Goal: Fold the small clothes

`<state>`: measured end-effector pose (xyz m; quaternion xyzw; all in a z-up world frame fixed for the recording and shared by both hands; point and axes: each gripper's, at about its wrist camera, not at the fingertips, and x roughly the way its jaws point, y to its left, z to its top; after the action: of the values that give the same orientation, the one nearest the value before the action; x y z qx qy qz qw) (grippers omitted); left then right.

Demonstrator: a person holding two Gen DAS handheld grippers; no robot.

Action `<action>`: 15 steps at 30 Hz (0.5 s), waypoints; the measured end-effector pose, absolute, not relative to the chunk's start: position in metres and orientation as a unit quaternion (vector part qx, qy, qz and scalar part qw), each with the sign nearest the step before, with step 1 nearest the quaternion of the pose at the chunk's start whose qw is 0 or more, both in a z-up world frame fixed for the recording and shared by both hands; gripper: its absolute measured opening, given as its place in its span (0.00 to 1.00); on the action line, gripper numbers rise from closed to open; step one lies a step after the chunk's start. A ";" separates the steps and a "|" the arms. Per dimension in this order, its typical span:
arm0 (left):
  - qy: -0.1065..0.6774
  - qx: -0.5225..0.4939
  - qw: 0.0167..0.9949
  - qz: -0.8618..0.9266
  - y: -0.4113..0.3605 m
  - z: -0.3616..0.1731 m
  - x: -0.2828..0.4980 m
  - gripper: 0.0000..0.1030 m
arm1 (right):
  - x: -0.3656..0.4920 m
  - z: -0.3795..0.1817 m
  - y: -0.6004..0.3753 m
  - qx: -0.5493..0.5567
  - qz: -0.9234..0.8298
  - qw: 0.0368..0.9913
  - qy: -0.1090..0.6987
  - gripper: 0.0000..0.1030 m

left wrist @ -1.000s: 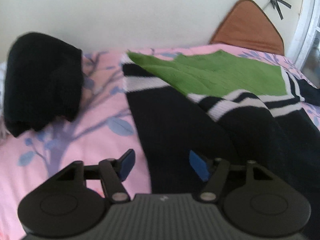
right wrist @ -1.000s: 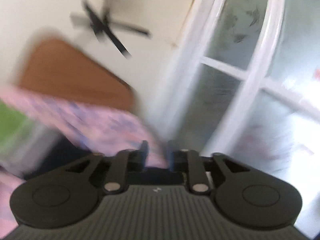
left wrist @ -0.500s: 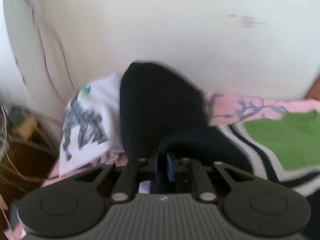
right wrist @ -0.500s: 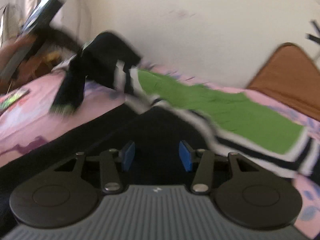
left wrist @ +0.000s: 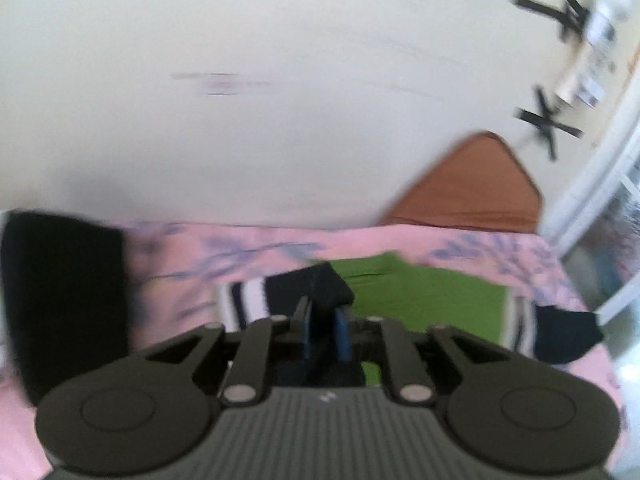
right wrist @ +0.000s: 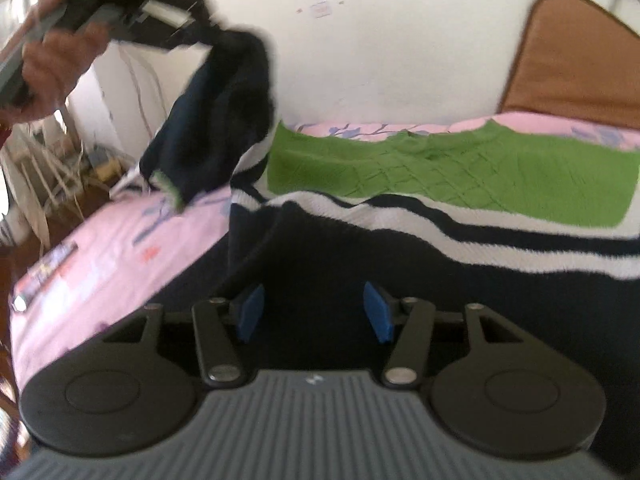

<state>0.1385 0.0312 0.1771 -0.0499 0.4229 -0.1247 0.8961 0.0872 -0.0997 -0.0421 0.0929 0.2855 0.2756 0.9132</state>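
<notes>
Left wrist view: left gripper (left wrist: 325, 334) pinches knitted, striped sweater (left wrist: 308, 288).

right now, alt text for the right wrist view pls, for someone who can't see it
The open right gripper hovers over a black, white-striped and green sweater spread on a pink floral bedsheet. At upper left, the left gripper lifts the sweater's black sleeve off the bed.

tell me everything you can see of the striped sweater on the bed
The sweater is a knit with a dark navy body, white bands and a green upper panel, lying mostly flat on the pink bedsheet. One dark sleeve is lifted, clamped in the left gripper. The open right gripper hovers over the body.
</notes>
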 end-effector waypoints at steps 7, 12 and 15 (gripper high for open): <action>0.403 -0.027 0.897 -0.177 -0.021 0.183 0.147 0.74 | 0.071 -0.036 -0.127 0.155 0.270 0.908 0.281 0.56; 0.419 -0.009 0.904 -0.082 0.039 0.157 0.151 0.75 | 0.064 -0.023 -0.142 0.160 0.280 0.911 0.256 0.57; 0.453 -0.007 0.891 -0.043 0.072 0.120 0.158 0.75 | 0.069 -0.010 -0.147 0.148 0.261 0.922 0.245 0.59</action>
<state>0.1578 0.0722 0.1199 -0.0067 0.4527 -0.0426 0.8906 0.0693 -0.1472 -0.0104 0.1478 0.2452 0.2608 0.9220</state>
